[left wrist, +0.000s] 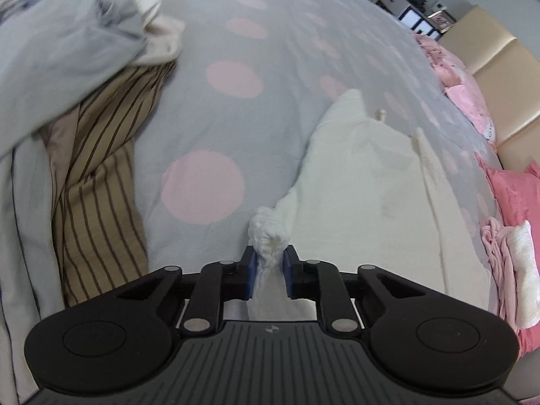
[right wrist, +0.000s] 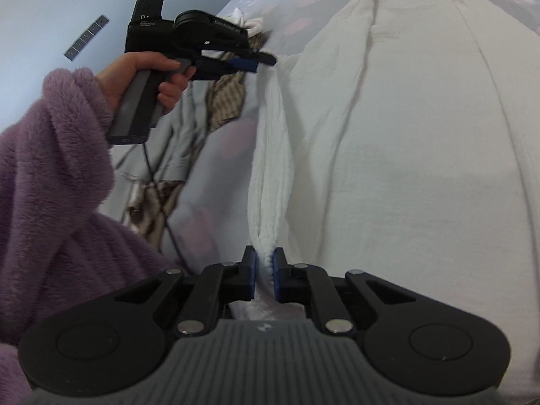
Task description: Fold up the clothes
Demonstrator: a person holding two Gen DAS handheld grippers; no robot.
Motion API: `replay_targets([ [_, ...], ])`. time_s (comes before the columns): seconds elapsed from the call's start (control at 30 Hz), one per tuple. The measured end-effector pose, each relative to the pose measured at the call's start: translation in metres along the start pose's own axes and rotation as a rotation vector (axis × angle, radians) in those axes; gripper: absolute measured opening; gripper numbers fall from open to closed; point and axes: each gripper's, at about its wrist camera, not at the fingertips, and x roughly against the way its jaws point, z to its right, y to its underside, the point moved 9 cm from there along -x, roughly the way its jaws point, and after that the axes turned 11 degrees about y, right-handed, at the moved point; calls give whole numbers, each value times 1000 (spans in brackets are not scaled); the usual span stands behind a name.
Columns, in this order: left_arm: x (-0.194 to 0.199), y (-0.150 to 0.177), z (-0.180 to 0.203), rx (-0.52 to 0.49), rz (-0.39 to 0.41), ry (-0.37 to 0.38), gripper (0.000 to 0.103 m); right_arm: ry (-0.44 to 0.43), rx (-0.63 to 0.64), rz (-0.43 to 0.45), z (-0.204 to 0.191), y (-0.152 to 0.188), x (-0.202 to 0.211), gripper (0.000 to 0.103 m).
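Observation:
A white garment (left wrist: 368,182) lies spread on the grey bedspread with pink dots (left wrist: 202,108). My left gripper (left wrist: 269,263) is shut on a bunched corner of the white garment's edge, cloth bulging out past the blue pads. In the right wrist view the white garment (right wrist: 388,135) fills the middle and right. My right gripper (right wrist: 265,265) is shut on the near end of its rolled left edge. That edge runs taut up to my left gripper (right wrist: 261,62), held by a hand in a fuzzy purple sleeve (right wrist: 50,175).
A heap of clothes lies at the left: a light blue garment (left wrist: 60,44) over a tan striped one (left wrist: 101,175). Pink pillows (left wrist: 516,199) and folded pink and white cloth (left wrist: 509,270) line the right side by a beige headboard (left wrist: 499,77). A cable (right wrist: 158,182) trails below the left gripper.

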Motion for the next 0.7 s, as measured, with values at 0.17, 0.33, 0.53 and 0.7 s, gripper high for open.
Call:
replay_targets([
  [0.17,14,-3,47,-168,5,7,12,-80,-81,-21,-8,9,8,11],
  [0.33,9,-1,96,-333,-8,8,12,-75,-191,-9,5,19,23,11],
  [0.53,-41,14,138,-447,-95,23,12,-18,-287,-28,27,34,24,10],
  [0.7,-84,31,149,-503,-191,0,12,14,-340,-57,46,44,18,10],
])
